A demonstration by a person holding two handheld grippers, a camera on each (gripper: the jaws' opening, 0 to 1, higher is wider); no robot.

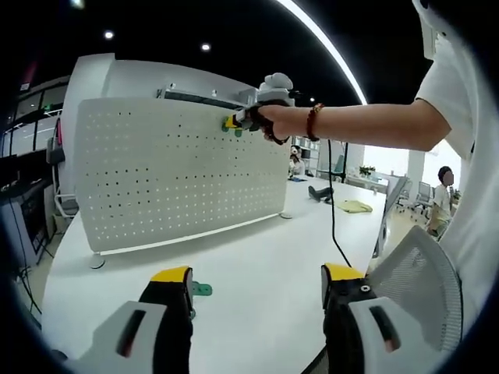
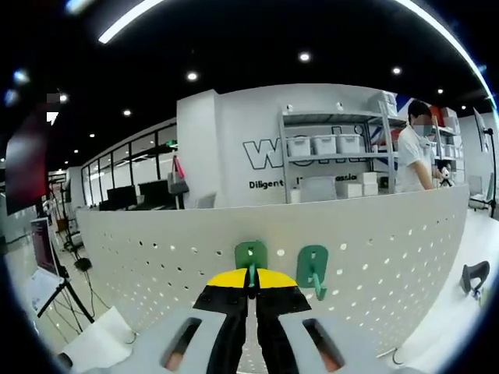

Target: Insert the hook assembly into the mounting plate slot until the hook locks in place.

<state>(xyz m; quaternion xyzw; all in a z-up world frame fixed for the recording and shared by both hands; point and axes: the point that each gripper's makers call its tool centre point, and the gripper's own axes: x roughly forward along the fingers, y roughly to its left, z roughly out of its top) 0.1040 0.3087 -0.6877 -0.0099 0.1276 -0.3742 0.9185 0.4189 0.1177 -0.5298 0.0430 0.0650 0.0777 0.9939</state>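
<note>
Right gripper view looks straight at the white perforated mounting plate point(image 2: 156, 257), which stands upright on the white table. The right gripper point(image 2: 251, 287) has its yellow-tipped jaws pressed together on a green hook point(image 2: 250, 255), pinching the thin stem of it while the flat back of the hook sits against the plate, near the top edge. Just beside it, to the right in this view, a second green hook point(image 2: 313, 269) hangs on the plate on its own, apart from the jaws.

From the left gripper view, the same panel point(image 1: 171, 171) stands across the table point(image 1: 257, 273), and a person's hand point(image 1: 269, 117) holds the right gripper up at the plate's upper right corner. The left gripper point(image 1: 257, 282) hangs low over the table with its jaws spread wide and nothing between them. A small green piece point(image 1: 202, 290) lies on the table just beside the left jaw.
</note>
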